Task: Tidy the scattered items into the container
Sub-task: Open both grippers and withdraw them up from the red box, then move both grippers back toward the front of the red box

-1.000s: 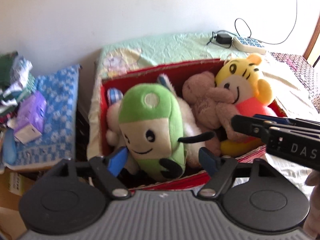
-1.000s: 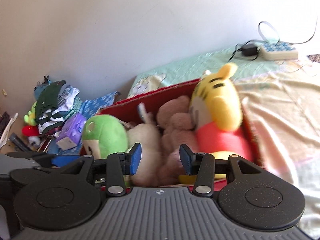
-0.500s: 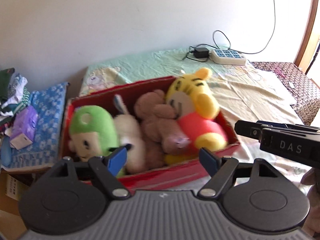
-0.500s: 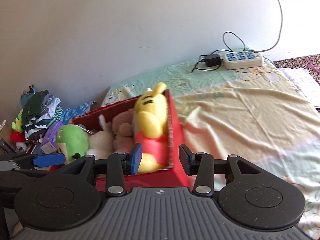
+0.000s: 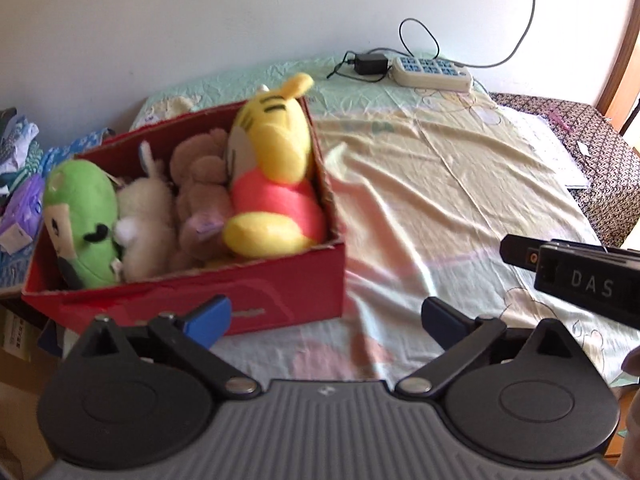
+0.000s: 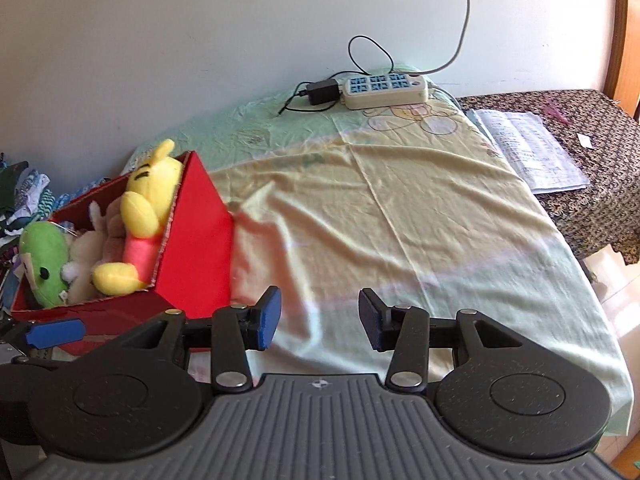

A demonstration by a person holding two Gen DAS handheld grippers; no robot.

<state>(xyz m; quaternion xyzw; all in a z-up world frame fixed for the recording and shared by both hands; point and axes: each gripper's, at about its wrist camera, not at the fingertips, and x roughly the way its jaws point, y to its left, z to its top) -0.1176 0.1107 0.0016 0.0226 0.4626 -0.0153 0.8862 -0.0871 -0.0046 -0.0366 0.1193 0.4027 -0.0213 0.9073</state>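
Here we note the left gripper (image 5: 326, 318) with its fingers (image 5: 208, 316) spread wide, having just been opening, and nothing between them but bed sheet (image 5: 440, 184). The right gripper (image 6: 319, 317) has its fingers (image 6: 269, 316) about half apart, also bare, with only sheet between and beyond them.

The red box (image 5: 256, 292) sits on the bed, ahead and to the left of the left fingers; its near wall lies just beyond the left-hand blue pad. From the right gripper the box stands further off to the left.

Count, in the box: four soft toys. One green plush (image 5: 80, 216) at the left end, one cream plush (image 5: 144, 216) beside it, one brown bear (image 5: 200, 200), one yellow tiger (image 5: 276, 184) in a pink top at the right end, leaning on the box wall. All four touch their neighbours.

On the far sheet: one white power strip (image 6: 384, 90) and one black adapter (image 6: 322, 93) beside it, well beyond both sets of fingers.

View differences: the left wrist view shows the right gripper's side, marked DAS, entering from the right, and a hint of a hand (image 5: 632, 364) at the frame edge. The right wrist view shows one blue pad of the left gripper at lower left, plus a sheaf of papers (image 6: 528, 152) on a patterned cover to the right, clearer here than in the left view.
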